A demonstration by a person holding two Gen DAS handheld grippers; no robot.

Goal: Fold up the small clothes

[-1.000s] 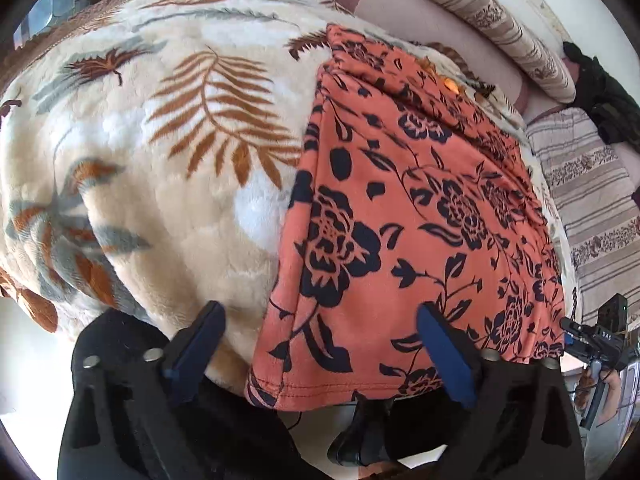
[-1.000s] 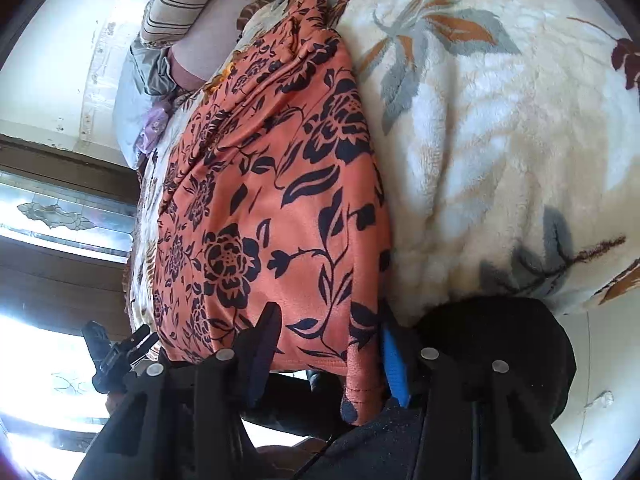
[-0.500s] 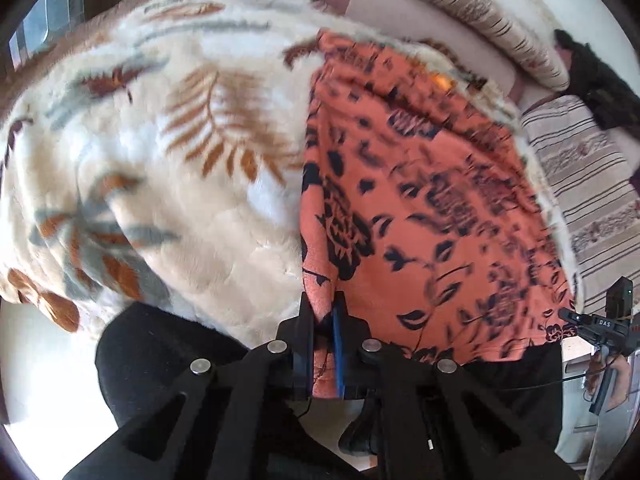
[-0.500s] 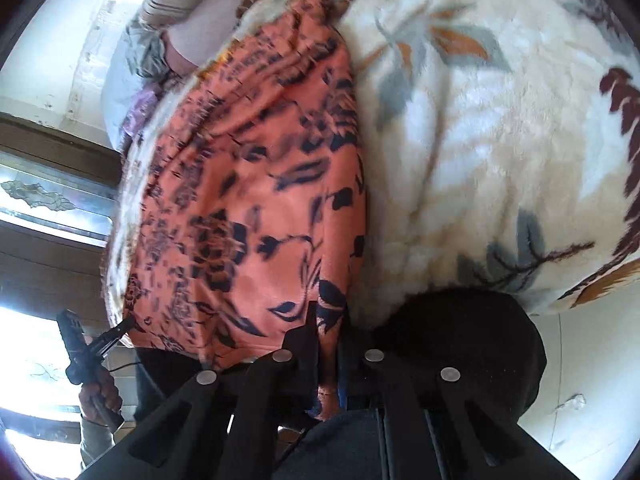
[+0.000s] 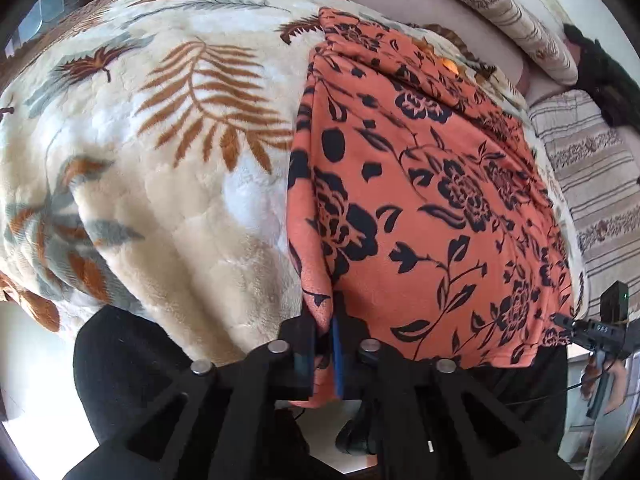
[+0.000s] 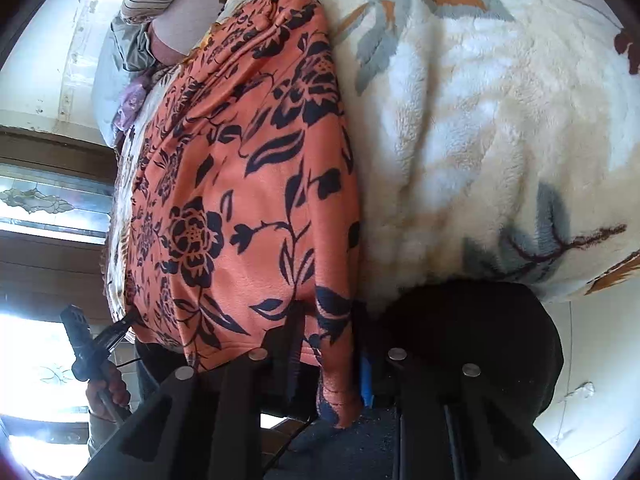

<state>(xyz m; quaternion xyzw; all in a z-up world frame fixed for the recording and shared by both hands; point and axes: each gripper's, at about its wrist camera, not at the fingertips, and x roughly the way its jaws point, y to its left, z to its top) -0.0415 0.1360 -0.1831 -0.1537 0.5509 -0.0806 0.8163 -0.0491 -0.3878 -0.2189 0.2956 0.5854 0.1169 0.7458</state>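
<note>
**Pinching both near corners of the orange garment**

Lying flat on a cream fleece blanket (image 5: pixel 168 216) with a leaf print, the orange floral garment (image 5: pixel 420 200) stretches away from both cameras, its near hem hanging just over the blanket's edge. The left tongs (image 5: pixel 325 344) are clamped on the garment's near left corner, a fold of orange cloth squeezed between the black finger and the blue-padded one. The right tongs (image 6: pixel 332 344) are clamped on the opposite near corner, with the hem's tip drooping below the fingers. Both pairs have just been closing, with the cloth between them. In the left wrist view, striped cushions (image 5: pixel 592 184) lie beyond the garment's far right side.
</note>
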